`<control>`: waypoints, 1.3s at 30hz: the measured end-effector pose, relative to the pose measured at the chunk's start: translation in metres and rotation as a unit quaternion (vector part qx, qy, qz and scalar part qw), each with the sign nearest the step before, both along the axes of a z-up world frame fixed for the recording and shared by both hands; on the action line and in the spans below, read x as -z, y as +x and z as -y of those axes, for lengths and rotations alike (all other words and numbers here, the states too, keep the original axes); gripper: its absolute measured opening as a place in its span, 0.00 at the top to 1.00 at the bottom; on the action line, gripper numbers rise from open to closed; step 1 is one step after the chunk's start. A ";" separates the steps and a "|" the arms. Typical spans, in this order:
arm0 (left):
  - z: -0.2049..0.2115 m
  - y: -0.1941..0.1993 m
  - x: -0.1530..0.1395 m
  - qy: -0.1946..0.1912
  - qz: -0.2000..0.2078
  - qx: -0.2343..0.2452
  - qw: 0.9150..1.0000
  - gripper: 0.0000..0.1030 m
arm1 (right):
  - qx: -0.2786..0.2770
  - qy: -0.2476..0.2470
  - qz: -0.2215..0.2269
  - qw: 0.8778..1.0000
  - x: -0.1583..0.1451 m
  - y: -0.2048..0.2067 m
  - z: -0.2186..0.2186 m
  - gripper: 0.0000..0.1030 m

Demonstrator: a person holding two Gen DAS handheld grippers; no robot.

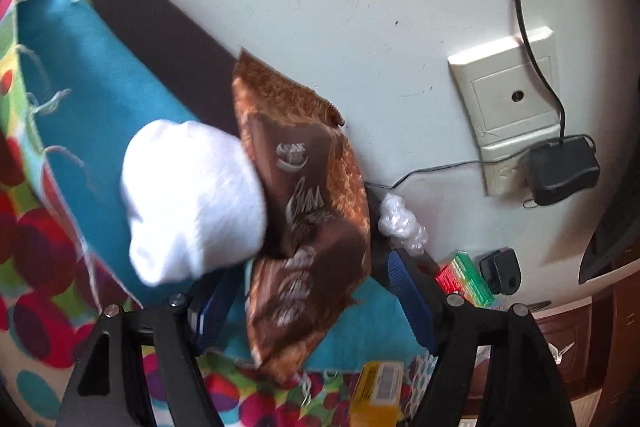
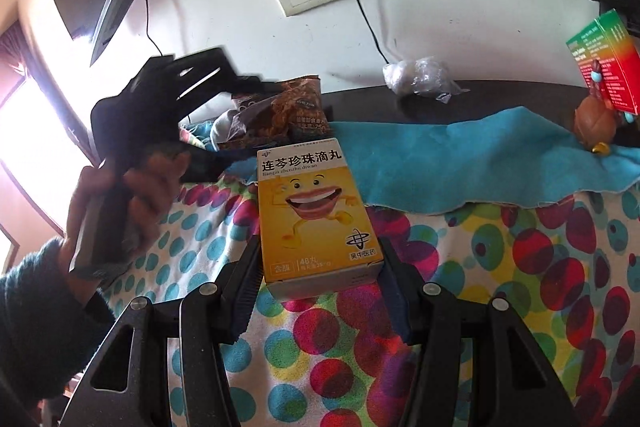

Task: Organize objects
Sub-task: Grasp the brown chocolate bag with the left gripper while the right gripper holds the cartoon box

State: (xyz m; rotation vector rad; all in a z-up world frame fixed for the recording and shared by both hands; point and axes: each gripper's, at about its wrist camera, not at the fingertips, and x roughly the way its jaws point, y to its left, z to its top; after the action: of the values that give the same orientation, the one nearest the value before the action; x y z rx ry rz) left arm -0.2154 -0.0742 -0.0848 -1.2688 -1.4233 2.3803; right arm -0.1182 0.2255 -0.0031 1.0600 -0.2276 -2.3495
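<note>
Clamping yellow box point(image 2: 316, 219), right gripper point(image 2: 320, 291) jaws; left gripper point(image 1: 312, 311) jaws apart around brown packet point(image 1: 308, 211), white sock point(image 1: 192, 199) beside.

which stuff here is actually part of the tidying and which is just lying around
In the job:
- yellow medicine box, held in the right tool
- brown snack packet, between the open left tool's fingers
- white sock

Lying about:
- wall socket
- black charger
- crumpled plastic

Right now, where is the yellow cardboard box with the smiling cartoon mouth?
In the right wrist view, the yellow cardboard box sits between the right gripper fingers, above the spotted cloth.
</note>
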 end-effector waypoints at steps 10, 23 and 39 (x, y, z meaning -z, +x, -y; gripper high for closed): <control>-0.018 -0.007 -0.007 -0.053 -0.039 0.019 0.998 0.64 | 0.002 0.019 0.003 1.000 0.000 0.004 0.012 0.49; -0.066 0.077 -0.068 -0.320 -0.074 0.058 0.943 0.65 | 0.029 0.138 -0.029 0.990 -0.002 0.028 0.051 0.49; -0.091 0.176 -0.096 -0.479 -0.043 0.059 0.875 0.65 | 0.066 0.210 -0.058 0.974 -0.002 0.033 0.061 0.49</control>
State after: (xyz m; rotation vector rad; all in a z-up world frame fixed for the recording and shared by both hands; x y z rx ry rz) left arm -0.0389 0.0173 0.0108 -1.2672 -0.0253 3.0766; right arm -0.0854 0.1645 -0.0006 1.1166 0.2631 -2.6403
